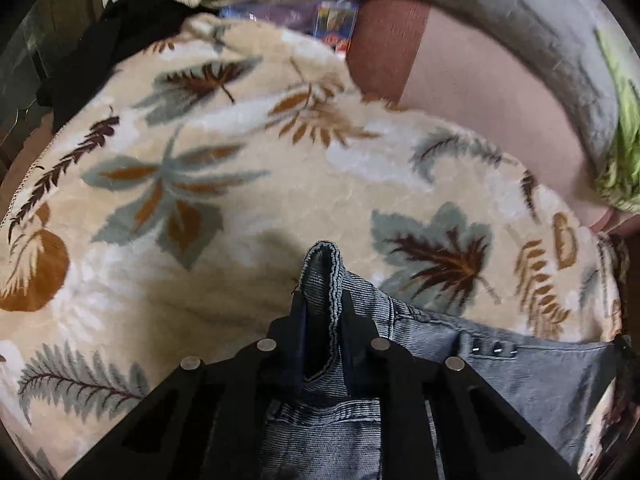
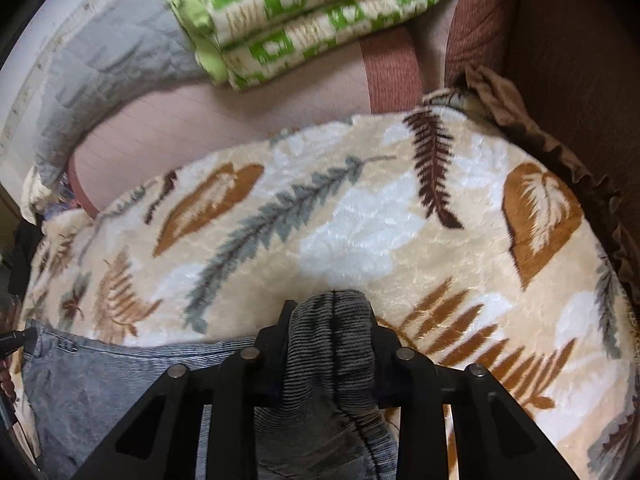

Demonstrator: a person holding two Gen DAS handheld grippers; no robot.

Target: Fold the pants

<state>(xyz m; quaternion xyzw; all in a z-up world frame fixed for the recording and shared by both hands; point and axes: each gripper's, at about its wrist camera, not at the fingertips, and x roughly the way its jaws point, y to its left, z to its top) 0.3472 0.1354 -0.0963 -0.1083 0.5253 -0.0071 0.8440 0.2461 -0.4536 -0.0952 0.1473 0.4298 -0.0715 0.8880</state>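
We are looking, in the left wrist view, down on a cream blanket (image 1: 248,208) printed with grey, tan and dark brown leaves, spreading over a pinkish-brown sofa (image 1: 472,92). At the far edge a grey quilt (image 1: 500,4) is lying along the back, a black garment (image 1: 104,44) is bunching at the far left, and a green-patterned blanket (image 1: 620,140) is showing at the far right. Near us, the left gripper (image 1: 323,300) is pinching a folded edge of the pants (image 1: 520,368), grey-blue denim; its jaws are standing nearly together with a hem of the cloth sticking up between them. The rest of the pants is stretching right along the near edge of the blanket.

In the right wrist view we are seeing the same leaf blanket (image 2: 360,216), with the green-patterned blanket (image 2: 304,12) folded at the far side, the grey quilt (image 2: 112,40) at the far left and the sofa (image 2: 392,72) between them. The right gripper (image 2: 332,320) is clamping a thick bunch of the pants (image 2: 100,384), its jaws held partly apart by the wad of ribbed grey cloth. The denim is running left from there along the near edge.
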